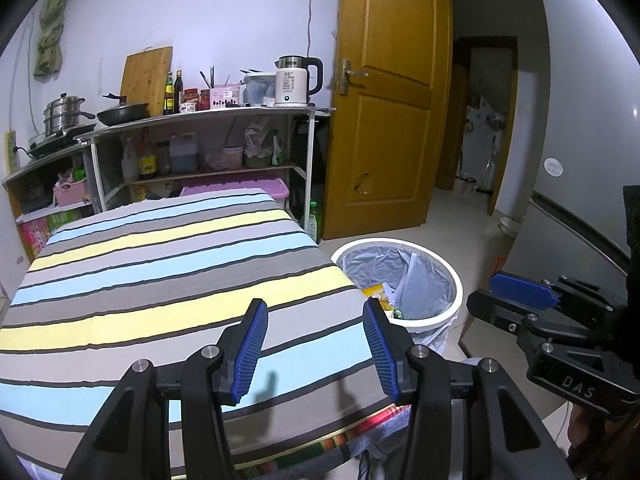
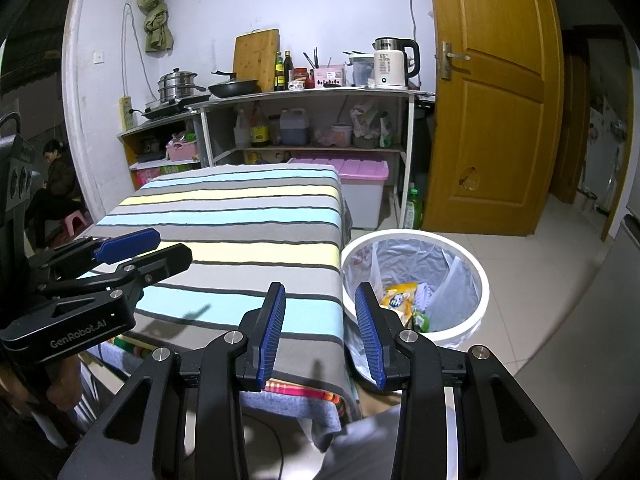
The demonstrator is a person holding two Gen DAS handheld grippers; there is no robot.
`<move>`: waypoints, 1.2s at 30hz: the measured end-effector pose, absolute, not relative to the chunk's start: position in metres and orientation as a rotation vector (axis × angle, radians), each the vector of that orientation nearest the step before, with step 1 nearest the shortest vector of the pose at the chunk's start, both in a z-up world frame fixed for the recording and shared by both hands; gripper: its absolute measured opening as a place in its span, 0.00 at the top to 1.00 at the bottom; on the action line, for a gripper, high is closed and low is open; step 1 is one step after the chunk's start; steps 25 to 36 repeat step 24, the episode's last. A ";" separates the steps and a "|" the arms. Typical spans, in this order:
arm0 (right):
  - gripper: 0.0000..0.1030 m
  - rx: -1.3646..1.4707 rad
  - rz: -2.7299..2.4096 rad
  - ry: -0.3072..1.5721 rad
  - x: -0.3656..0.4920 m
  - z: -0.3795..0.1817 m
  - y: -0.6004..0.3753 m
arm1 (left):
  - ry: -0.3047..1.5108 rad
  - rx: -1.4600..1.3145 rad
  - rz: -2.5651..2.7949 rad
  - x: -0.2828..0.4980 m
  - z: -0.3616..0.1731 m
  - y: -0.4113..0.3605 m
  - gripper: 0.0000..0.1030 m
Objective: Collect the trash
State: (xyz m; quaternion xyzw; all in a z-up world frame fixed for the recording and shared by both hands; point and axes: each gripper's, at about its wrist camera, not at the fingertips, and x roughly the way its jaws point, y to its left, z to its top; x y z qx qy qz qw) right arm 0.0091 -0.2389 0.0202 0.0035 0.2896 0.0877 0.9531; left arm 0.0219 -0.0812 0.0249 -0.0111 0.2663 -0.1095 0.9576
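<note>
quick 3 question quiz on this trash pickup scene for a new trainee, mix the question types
1. True or false: the striped cloth has trash lying on it.
2. Multiple choice: the white trash bin stands (a) on the cloth-covered table, (b) on the floor beside the table, (c) on the kitchen shelf.
3. Short answer: what do the left gripper and right gripper hold?

Key
1. False; no trash shows on it.
2. b
3. Nothing; both stand open and empty. A yellow packet already lies in the bin.
</note>
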 end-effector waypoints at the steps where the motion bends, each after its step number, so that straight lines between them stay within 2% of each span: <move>1: 0.64 0.007 0.178 0.588 0.009 0.020 -0.239 | 0.541 -0.023 -0.223 0.022 0.025 -0.081 0.52; 36: 0.64 0.006 0.176 0.594 0.009 0.019 -0.239 | 0.554 -0.018 -0.225 0.026 0.022 -0.080 0.56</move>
